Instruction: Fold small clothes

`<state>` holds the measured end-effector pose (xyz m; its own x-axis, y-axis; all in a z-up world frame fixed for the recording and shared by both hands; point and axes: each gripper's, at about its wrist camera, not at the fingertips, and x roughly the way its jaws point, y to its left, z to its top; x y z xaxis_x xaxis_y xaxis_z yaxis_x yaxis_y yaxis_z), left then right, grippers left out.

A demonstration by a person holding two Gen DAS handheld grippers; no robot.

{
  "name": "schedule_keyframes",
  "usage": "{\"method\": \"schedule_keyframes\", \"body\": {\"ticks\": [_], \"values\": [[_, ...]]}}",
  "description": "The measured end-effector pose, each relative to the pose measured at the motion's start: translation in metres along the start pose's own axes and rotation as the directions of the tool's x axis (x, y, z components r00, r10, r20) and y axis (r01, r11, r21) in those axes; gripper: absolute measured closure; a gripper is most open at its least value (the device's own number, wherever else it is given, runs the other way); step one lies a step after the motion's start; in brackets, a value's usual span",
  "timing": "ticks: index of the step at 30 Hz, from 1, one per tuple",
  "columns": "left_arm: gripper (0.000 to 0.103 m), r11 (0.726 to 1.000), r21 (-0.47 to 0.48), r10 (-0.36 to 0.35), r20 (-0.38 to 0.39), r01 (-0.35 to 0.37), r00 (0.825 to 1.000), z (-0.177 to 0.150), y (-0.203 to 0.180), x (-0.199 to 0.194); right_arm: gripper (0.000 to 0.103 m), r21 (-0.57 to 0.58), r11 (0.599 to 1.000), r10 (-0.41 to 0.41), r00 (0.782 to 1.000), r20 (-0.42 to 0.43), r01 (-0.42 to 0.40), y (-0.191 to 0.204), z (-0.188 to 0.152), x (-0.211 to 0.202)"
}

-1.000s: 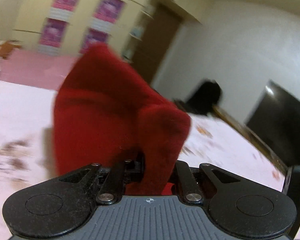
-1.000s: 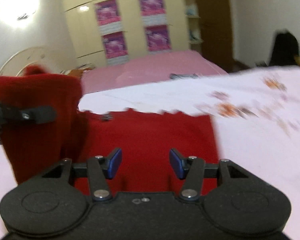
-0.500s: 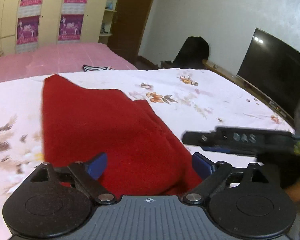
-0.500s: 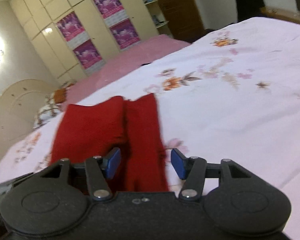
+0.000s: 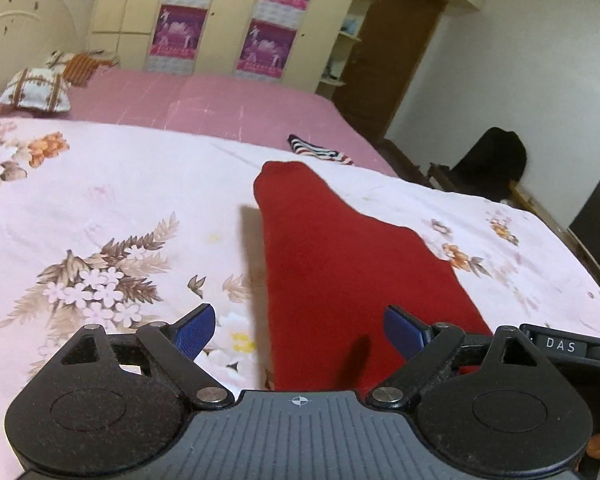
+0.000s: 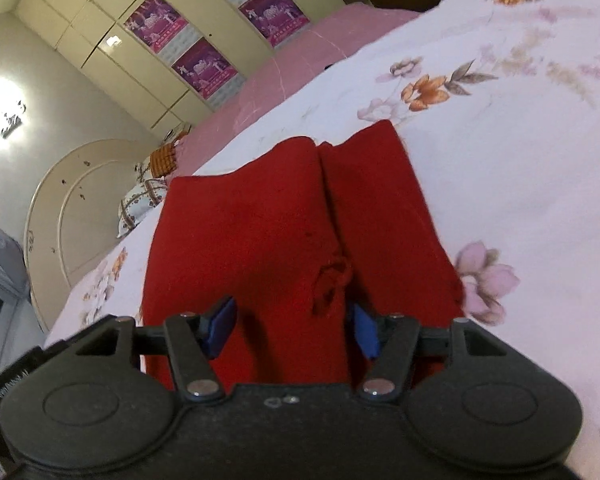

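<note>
The left gripper (image 5: pixel 299 330) is released, jaws wide, above the folded red knit garment (image 5: pixel 340 264) lying on the floral pink bedsheet (image 5: pixel 100 208). The right gripper (image 6: pixel 293 330) stands released over it too. A striped cloth (image 5: pixel 320 150) lies at twelve o'clock.

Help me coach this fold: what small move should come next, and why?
Probably close the right gripper on the red garment near its drawstring knot: both sides already lie folded inward on the floral sheet, and the jaws stand open over it.
</note>
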<state>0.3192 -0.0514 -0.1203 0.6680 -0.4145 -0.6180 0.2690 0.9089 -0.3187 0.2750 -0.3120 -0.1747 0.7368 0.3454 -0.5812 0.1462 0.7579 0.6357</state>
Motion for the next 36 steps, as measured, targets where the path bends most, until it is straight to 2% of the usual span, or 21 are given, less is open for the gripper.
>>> {"method": "schedule_keyframes", "body": {"ticks": [4, 5, 8, 12, 14, 17, 19, 21, 22, 25, 28, 31, 34, 36], "values": [[0.013, 1.000, -0.002, 0.013, -0.008, -0.013, 1.000, 0.000, -0.006, 0.023, 0.066, 0.019, 0.999, 0.041, 0.999, -0.011, -0.041, 0.000, 0.005, 0.012], [0.013, 1.000, -0.010, 0.011, -0.009, -0.011, 1.000, 0.001, -0.003, 0.029, 0.080, 0.000, 0.999, 0.053, 0.999, -0.015, -0.053, 0.004, 0.004, 0.014], [0.013, 1.000, -0.018, 0.011, 0.008, -0.011, 1.000, 0.003, -0.001, 0.031, 0.085, -0.043, 0.998, 0.055, 0.998, 0.013, -0.055, 0.016, 0.000, 0.005], [0.013, 1.000, -0.017, -0.024, 0.019, 0.024, 1.000, 0.007, -0.007, 0.028, 0.086, -0.131, 0.991, 0.043, 0.992, 0.117, -0.027, 0.031, 0.005, -0.026], [0.013, 0.999, -0.004, -0.050, 0.018, 0.050, 0.999, 0.007, -0.015, 0.029, 0.086, -0.159, 0.987, 0.032, 0.989, 0.142, -0.009, 0.030, 0.008, -0.044], [0.013, 0.998, 0.029, -0.057, -0.004, 0.057, 0.998, 0.001, -0.028, 0.036, 0.086, -0.160, 0.986, -0.019, 0.990, 0.142, 0.042, 0.015, 0.007, -0.054], [0.013, 0.997, 0.054, -0.049, -0.051, 0.052, 0.998, -0.008, -0.036, 0.047, 0.086, -0.130, 0.988, -0.071, 0.990, 0.121, 0.087, -0.002, 0.000, -0.051], [0.012, 0.996, 0.079, -0.032, -0.114, 0.042, 0.993, -0.018, -0.041, 0.063, 0.083, -0.130, 0.977, -0.154, 0.982, 0.111, 0.168, -0.015, -0.009, -0.040], [0.012, 0.996, 0.077, -0.026, -0.126, 0.036, 0.992, -0.022, -0.041, 0.067, 0.081, -0.128, 0.976, -0.166, 0.981, 0.100, 0.178, -0.020, -0.012, -0.035], [0.012, 0.998, 0.061, -0.019, -0.124, 0.027, 0.992, -0.022, -0.037, 0.063, 0.076, -0.151, 0.971, -0.167, 0.978, 0.122, 0.184, -0.011, -0.014, -0.045], [0.012, 0.998, 0.068, -0.005, -0.093, 0.011, 0.996, -0.018, -0.035, 0.047, 0.073, -0.202, 0.949, -0.202, 0.959, 0.200, 0.242, 0.003, -0.014, -0.071], [0.012, 0.995, 0.095, -0.016, -0.091, 0.024, 0.996, -0.023, -0.040, 0.034, 0.073, -0.205, 0.953, -0.168, 0.952, 0.257, 0.224, 0.016, -0.018, -0.096], [0.012, 0.996, 0.093, 0.008, -0.134, 0.004, 0.991, -0.038, -0.040, 0.040, 0.073, -0.285, 0.932, -0.156, 0.957, 0.245, 0.225, 0.031, -0.033, -0.094], [0.012, 0.997, 0.073, 0.007, -0.141, 0.003, 0.990, -0.046, -0.037, 0.043, 0.076, -0.312, 0.922, -0.174, 0.966, 0.191, 0.228, 0.029, -0.047, -0.081]]}}
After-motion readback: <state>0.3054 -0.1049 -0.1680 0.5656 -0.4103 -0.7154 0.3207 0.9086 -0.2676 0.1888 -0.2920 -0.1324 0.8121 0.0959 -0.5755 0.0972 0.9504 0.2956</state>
